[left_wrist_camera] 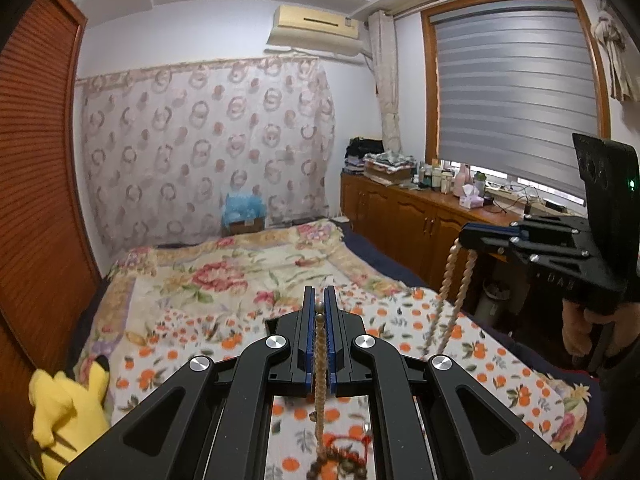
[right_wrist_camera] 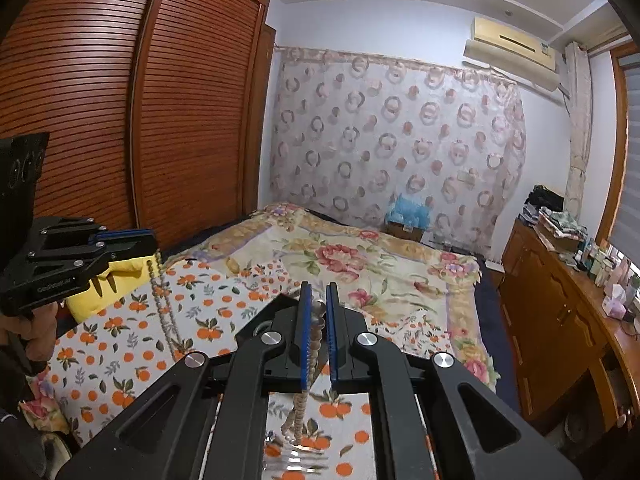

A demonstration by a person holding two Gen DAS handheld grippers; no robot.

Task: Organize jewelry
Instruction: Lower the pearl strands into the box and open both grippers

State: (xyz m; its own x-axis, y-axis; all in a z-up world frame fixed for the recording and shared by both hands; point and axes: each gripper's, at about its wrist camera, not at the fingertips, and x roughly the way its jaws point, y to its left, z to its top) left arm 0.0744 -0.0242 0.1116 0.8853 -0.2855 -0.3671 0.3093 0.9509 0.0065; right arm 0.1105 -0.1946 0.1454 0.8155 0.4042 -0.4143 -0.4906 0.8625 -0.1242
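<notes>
1. A beaded necklace (left_wrist_camera: pixel 320 354) hangs pinched in the closed left gripper (left_wrist_camera: pixel 319 300).
2. The right gripper (right_wrist_camera: pixel 319 300), also clamped, holds another beaded strand (right_wrist_camera: pixel 316 336) above the bed (right_wrist_camera: pixel 360 264).
3. Judging from this, sorting has barely begun; nothing is stowed yet.

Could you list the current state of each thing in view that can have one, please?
Left claw: shut on the bead necklace.
Right claw: shut on the bead necklace.
Bead necklace: lifted, hanging in strands below both claws.
Window blind: lowered almost fully.
Wardrobe doors: closed.
</notes>
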